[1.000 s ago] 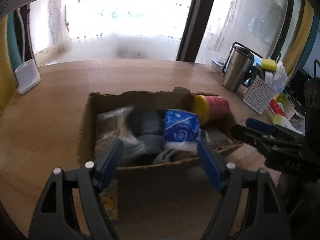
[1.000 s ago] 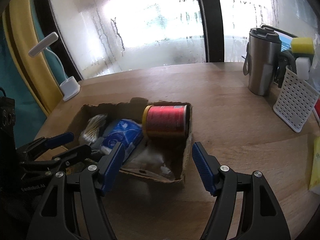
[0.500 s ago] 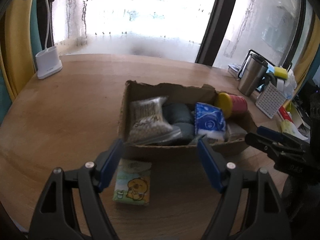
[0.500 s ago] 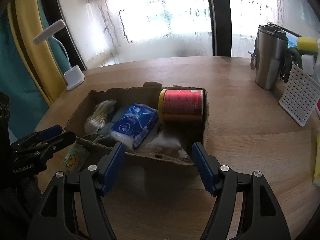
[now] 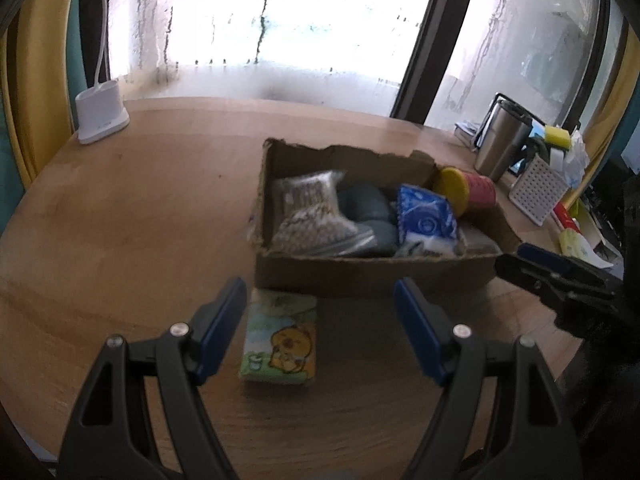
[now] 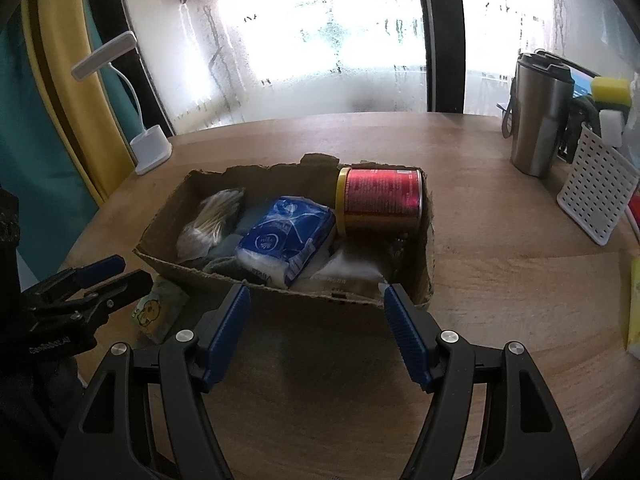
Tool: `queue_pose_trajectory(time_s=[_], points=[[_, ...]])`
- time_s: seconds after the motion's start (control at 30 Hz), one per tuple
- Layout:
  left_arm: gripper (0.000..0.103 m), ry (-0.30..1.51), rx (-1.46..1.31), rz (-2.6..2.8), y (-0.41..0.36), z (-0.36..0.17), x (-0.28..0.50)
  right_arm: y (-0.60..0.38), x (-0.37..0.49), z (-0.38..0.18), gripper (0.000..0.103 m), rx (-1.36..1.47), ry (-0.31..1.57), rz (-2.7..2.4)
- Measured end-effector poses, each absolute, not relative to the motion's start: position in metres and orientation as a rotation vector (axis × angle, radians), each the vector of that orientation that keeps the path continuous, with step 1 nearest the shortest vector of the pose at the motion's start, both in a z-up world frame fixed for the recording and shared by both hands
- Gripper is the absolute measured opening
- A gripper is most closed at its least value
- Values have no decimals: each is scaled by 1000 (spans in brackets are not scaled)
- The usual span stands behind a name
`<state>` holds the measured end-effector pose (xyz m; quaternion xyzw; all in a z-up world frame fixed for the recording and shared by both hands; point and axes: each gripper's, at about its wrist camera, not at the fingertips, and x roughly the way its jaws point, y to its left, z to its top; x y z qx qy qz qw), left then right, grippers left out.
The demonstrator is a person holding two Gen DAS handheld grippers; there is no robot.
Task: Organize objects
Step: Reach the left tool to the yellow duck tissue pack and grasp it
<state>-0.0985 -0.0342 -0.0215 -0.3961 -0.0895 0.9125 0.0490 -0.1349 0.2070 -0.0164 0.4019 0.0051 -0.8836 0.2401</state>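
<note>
A torn cardboard box (image 5: pixel 360 276) (image 6: pixel 280 294) sits on the round wooden table. In it lie a red can with a yellow lid (image 5: pixel 468 192) (image 6: pixel 380 200), a blue tissue pack (image 5: pixel 426 216) (image 6: pixel 286 236), a bag of cotton swabs (image 5: pixel 308 212) (image 6: pixel 210 222) and grey items. A small tissue pack with a yellow chick picture (image 5: pixel 282 340) (image 6: pixel 158 310) lies on the table in front of the box. My left gripper (image 5: pixel 320 312) is open and empty just above it. My right gripper (image 6: pixel 318 310) is open and empty before the box's near wall.
A white lamp base (image 5: pixel 102 118) (image 6: pixel 152 154) stands at the far left. A steel tumbler (image 5: pixel 502 144) (image 6: pixel 538 116), a white perforated basket (image 5: pixel 538 186) (image 6: pixel 596 196) and a yellow sponge (image 6: pixel 610 88) crowd the right side. A yellow packet (image 6: pixel 634 308) lies at the right edge.
Both grippers have pulled back from the box and risen. The chick tissue pack has come fully into the left wrist view, between the left fingers.
</note>
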Motion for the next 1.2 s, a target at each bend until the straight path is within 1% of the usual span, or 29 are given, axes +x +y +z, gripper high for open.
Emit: queue_pose_trajectory(time_s=[0.93, 1.2], points=[[78, -249, -1315, 2726, -43, -59, -95, 191, -122, -41, 73, 1176, 49, -2386], [77, -207, -1358, 2725, -44, -71, -99, 185, -123, -46, 73, 1192, 59, -2375]])
